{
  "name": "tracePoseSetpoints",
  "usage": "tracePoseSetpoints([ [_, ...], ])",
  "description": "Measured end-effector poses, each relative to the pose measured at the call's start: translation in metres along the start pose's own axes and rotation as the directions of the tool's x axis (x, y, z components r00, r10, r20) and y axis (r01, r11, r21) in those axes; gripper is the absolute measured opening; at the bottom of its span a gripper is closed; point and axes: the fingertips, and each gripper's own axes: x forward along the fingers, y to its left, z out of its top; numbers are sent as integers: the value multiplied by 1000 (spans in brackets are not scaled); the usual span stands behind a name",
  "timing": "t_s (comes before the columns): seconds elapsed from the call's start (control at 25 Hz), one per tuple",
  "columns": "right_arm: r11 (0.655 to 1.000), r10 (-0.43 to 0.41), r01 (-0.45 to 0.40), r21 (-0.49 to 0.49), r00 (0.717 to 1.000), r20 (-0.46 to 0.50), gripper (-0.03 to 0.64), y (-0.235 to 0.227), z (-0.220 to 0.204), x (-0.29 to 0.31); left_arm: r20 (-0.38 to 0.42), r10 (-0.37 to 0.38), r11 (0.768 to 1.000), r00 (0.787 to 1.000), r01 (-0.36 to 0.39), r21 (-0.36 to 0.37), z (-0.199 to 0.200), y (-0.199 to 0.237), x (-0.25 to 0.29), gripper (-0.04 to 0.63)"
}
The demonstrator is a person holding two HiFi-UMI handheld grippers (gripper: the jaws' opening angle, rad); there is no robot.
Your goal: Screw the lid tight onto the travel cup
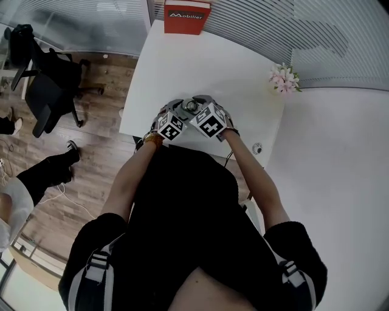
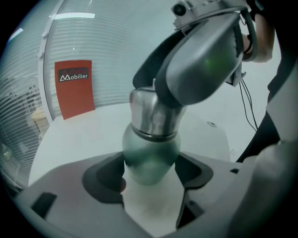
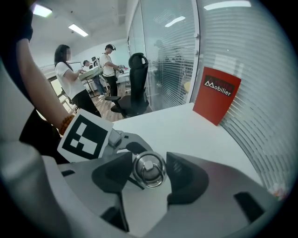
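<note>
Head view: at frame centre, the left gripper (image 1: 180, 114) and right gripper (image 1: 202, 109) meet above the white table (image 1: 182, 67), a round steel lid (image 1: 192, 106) between them. Left gripper view: jaws clamp the frosted green travel cup (image 2: 150, 160), lower centre. Right gripper view: jaws pinch the lid, lower centre.

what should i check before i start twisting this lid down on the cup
1. Left gripper jaws clamped on the cup body: ok.
2. Right gripper jaws on the lid, pads meeting both sides: ok.
3. Lid sitting square on the cup: ok, the seam looks even.
4. Lid fully tight: cannot tell.
5. Cup bottom resting on the table: cannot tell.
6. Room around the cup: ok, red sign and flowers stand far off.
</note>
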Motion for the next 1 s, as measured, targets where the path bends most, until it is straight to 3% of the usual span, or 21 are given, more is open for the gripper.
tracePoseSetpoints([
  [0.2, 996, 41, -43, -82, 999, -32, 229, 1, 2, 2, 21, -7, 1000, 1000, 6, 6, 1, 2, 1, 345],
  [0.28, 981, 66, -76, -177, 996, -59, 227, 6, 2, 3, 24, -13, 1000, 1000, 13, 5, 0, 1, 0, 345],
  [0.36, 945, 96, -123, -304, 990, -102, 227, 11, 1, 4, 24, -26, 1000, 999, 26, 10, 0, 1, -1, 345],
  [0.44, 874, 125, -187, -449, 978, -165, 225, 16, -2, 4, 18, -48, 998, 999, 48, 27, 0, 0, -1, 346],
  [0.56, 711, 146, -290, -641, 952, -269, 225, 25, -10, 4, -7, -106, 992, 994, 106, 74, -1, -2, -1, 347],
  [0.64, 607, 151, -343, -717, 935, -320, 227, 28, -14, 4, -36, -159, 980, 987, 162, 116, -2, -3, -1, 347],
  [0.72, 545, 150, -368, -754, 927, -344, 227, 30, -17, 4, -66, -206, 964, 976, 214, 157, -3, -3, -1, 348],
  [0.76, 538, 151, -367, -759, 928, -341, 229, 30, -17, 5, -74, -219, 958, 973, 229, 171, -3, -4, -1, 348],
  [0.8, 555, 158, -353, -753, 934, -321, 232, 30, -15, 5, -75, -225, 956, 972, 235, 177, -3, -4, -2, 350],
  [0.84, 602, 172, -325, -729, 945, -278, 235, 29, -11, 4, -69, -222, 957, 972, 231, 176, -3, -4, -2, 350],
  [0.92, 778, 195, -227, -585, 974, -119, 264, 23, 3, -1, -49, -201, 965, 978, 206, 160, -2, -4, -2, 350],
  [0.96, 869, 173, -167, -466, 984, -30, 281, 17, 9, -5, -37, -186, 971, 982, 190, 146, -2, -4, -3, 348],
  [1.0, 934, 127, -106, -340, 991, 39, 282, 9, 12, -9, -24, -170, 977, 985, 171, 129, -2, -4, -3, 348],
])
